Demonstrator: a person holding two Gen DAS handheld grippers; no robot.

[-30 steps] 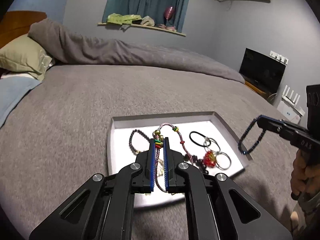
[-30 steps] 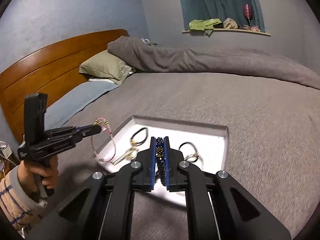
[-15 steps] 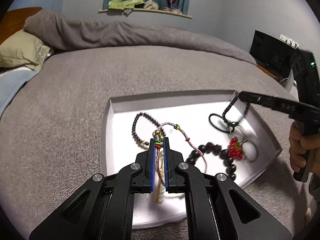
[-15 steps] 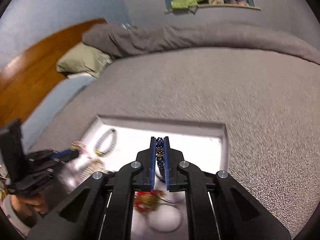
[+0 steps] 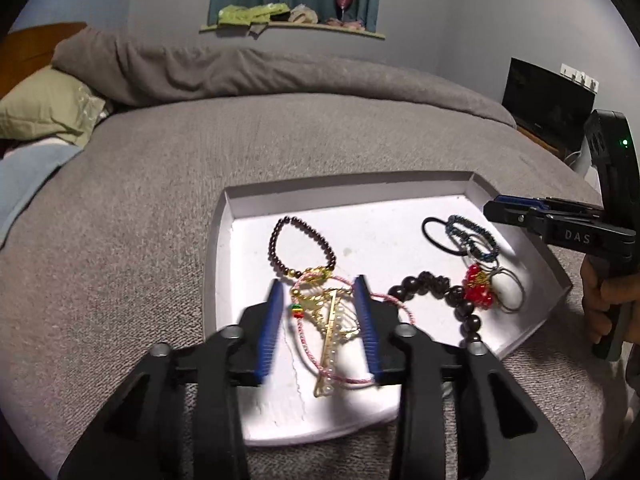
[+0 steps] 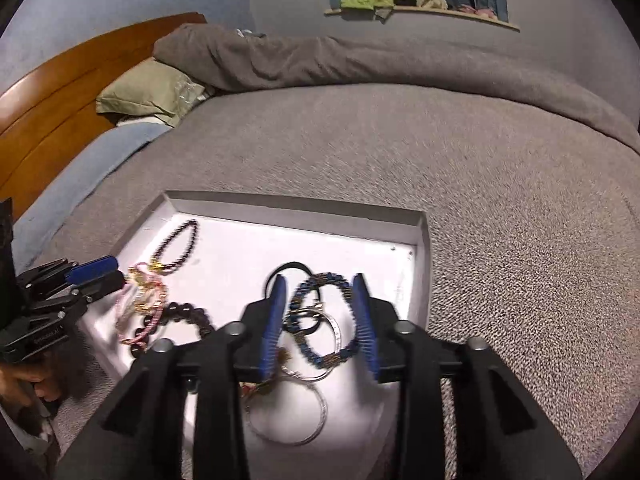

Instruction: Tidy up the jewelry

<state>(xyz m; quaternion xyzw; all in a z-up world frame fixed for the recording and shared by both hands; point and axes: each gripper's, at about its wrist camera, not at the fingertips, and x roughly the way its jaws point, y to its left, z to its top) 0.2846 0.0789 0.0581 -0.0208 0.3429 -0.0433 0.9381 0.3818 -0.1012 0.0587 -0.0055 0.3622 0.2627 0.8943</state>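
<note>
Several pieces of jewelry lie in a shallow white tray (image 5: 218,248) on the grey bedspread (image 5: 140,200), which fills the middle of both views. In the left wrist view, a pink cord bracelet (image 5: 308,344) with a gold pearl hair clip (image 5: 332,336) across it sits in the lower centre of the frame, between the wide-spread jaws of the left gripper (image 5: 319,292), which hold nothing. Just above them lies a dark maroon bead bracelet (image 5: 302,246). To the right are a chunky dark bead bracelet (image 5: 436,288), a red bead cluster (image 5: 478,290), a black hair tie (image 5: 436,236) and thin metal bangles (image 5: 510,288).

In the right wrist view, a blue bead bracelet (image 6: 320,320) rests on the tray floor at centre frame, overlapping the hair tie and the bangles, between the blue pads (image 6: 276,312) of the right gripper (image 6: 318,284). Its jaws also stand wide apart and grip nothing.

Farther out, a green pillow (image 5: 44,108) and a rumpled grey duvet (image 5: 240,76) lie across the upper left, a wooden headboard (image 6: 60,92) at the left edge of the right wrist view, and a dark screen (image 5: 548,100) at the upper right.
</note>
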